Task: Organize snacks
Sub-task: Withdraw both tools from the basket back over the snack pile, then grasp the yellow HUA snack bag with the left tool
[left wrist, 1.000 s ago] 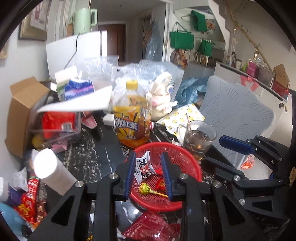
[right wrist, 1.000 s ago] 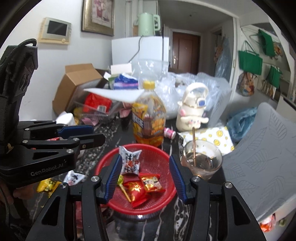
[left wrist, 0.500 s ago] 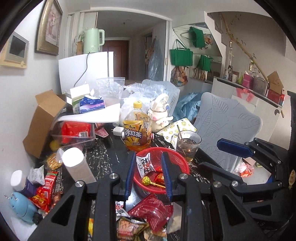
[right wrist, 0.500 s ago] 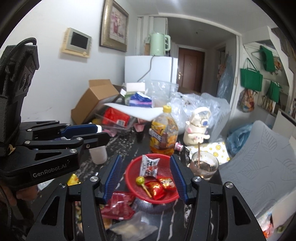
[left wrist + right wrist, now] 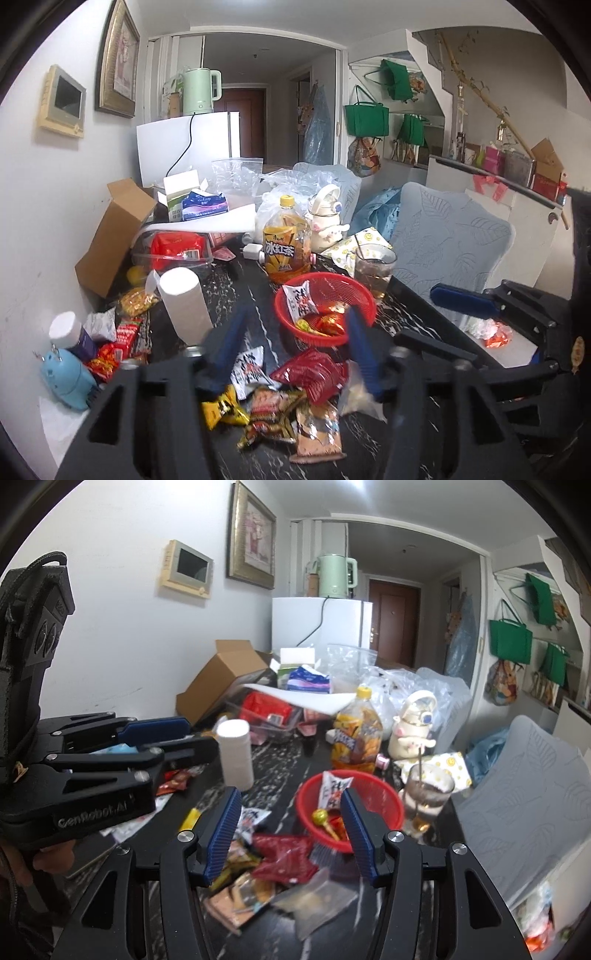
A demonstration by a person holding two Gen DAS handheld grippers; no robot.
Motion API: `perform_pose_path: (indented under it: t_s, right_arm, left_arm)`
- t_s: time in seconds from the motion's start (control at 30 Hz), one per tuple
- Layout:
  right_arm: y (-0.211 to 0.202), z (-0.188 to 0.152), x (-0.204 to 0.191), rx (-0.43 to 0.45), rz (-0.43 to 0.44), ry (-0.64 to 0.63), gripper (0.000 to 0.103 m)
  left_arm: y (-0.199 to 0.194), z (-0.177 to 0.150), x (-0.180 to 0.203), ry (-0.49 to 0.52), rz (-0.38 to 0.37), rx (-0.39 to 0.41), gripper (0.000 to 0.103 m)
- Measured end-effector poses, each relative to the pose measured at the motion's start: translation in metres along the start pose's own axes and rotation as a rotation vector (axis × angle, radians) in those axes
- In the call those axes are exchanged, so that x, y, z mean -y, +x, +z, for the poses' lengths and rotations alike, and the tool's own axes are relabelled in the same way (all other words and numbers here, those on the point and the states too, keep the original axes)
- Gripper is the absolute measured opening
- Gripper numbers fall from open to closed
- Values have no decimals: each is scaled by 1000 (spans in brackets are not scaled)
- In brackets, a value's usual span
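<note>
Cluttered table (image 5: 258, 295), basket (image 5: 364, 295) near edge

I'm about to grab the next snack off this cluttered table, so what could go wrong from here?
1. The glass of drink with a stick in it stands right beside the red basket; a drop-off swing could tip it.
2. The loose snack packets overlap in a pile, so open jaws may pinch two.
3. The upright paper roll stands near the pile and could be knocked over.
</note>
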State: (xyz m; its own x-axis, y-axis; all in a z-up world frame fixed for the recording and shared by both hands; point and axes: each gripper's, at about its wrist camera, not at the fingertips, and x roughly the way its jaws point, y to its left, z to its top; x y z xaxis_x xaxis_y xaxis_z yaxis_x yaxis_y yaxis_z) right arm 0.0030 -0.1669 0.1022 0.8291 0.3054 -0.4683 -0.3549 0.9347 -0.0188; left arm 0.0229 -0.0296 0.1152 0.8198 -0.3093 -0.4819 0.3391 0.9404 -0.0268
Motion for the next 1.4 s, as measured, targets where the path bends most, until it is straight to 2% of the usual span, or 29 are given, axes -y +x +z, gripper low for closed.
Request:
perform_pose_path:
  t_s: [0.17, 0.37, 0.6, 0.8, 1.2, 1.4]
  right_arm:
    - [-4, -16, -9, -23, 10, 10, 56]
    - [-6, -39, -17, -55, 19, 31, 61]
    - [0, -74, -26, -122, 58, 54, 63]
    - [15, -94, -33, -181, 88, 65, 63]
    - [69, -106, -41, -289, 154, 60, 63]
    - [95, -102, -44, -328, 169, 49, 63]
  left_arm:
    - [-9, -19, -1, -12, 2, -19, 59]
    - [-12, -45, -4, -33, 0, -60, 59]
    - [-6, -78, -8, -60, -82, -118, 59]
    - [5, -101, -16, -91, -81, -182, 59]
    - [33, -124, -52, -194, -67, -271, 59]
    - [48, -123, -70, -222, -35, -280, 59]
